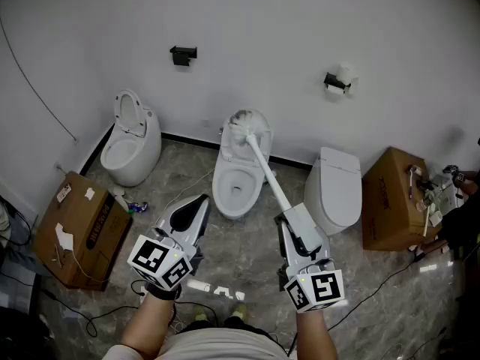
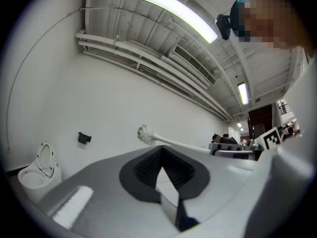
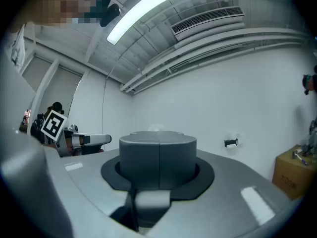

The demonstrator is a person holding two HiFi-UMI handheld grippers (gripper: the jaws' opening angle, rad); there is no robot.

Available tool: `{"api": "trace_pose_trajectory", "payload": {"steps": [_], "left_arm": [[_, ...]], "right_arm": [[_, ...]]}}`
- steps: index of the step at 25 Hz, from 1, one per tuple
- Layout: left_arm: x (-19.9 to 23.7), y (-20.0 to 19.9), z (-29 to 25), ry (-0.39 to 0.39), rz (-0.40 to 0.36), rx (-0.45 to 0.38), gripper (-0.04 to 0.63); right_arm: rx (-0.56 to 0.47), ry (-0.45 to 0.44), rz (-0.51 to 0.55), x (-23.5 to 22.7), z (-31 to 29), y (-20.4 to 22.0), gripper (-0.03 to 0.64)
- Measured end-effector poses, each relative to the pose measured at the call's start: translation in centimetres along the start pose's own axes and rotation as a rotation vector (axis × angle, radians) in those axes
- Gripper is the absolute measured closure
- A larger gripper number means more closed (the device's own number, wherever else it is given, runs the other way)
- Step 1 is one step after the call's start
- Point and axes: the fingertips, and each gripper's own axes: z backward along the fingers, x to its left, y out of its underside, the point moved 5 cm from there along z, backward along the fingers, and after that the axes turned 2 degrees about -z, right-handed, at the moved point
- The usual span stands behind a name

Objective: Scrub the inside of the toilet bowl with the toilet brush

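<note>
Holding the toilet brush point(image 1: 264, 169) by the near end of its white handle, the right gripper point(image 1: 294, 214) has its fingers closed tight on it; in the right gripper view point(image 3: 158, 155) the two dark fingers meet along a centre seam. The handle runs straight out ahead of those fingers and to the left. The left gripper point(image 1: 201, 201) sits just left of the right one and apart from it. Its fingers are together at the tips with nothing between them, and the left gripper view point(image 2: 161, 150) shows the same. From there the brush point(image 2: 148, 135) crosses ahead and to the right of the fingertips. Further ahead of both sets of fingers stands the toilet bowl point(image 1: 222, 175), lid up. The brush head lies over the raised lid at the back of the bowl, not down in the basin; contact unclear. Flanking it are a left toilet point(image 1: 131, 152) and a closed right toilet point(image 1: 336, 190). A cardboard box point(image 1: 79, 227) sits far left, another box point(image 1: 390, 197) far right. Two wall holders point(image 1: 183, 54) are farthest ahead.
</note>
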Motion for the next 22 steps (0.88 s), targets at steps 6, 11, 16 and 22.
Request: {"api": "trace_pose_trajectory", "payload": {"steps": [6, 11, 16, 22], "left_arm": [[0.0, 0.3, 0.2, -0.006, -0.004, -0.001, 0.591], [-0.7, 0.6, -0.5, -0.002, -0.026, 0.009, 0.591], [-1.1, 0.8, -0.6, -0.002, -0.044, 0.003, 0.591], [-2.3, 0.3, -1.9, -0.009, -0.087, -0.018, 0.59]], "right_arm": [[0.001, 0.007, 0.006, 0.0, 0.5, 0.1, 0.454], [0.003, 0.012, 0.022, -0.4, 0.4, 0.1, 0.454], [-0.012, 0.019, -0.019, -0.8, 0.7, 0.3, 0.454], [-0.035, 0.021, -0.013, -2.3, 1.0, 0.0, 0.454]]}}
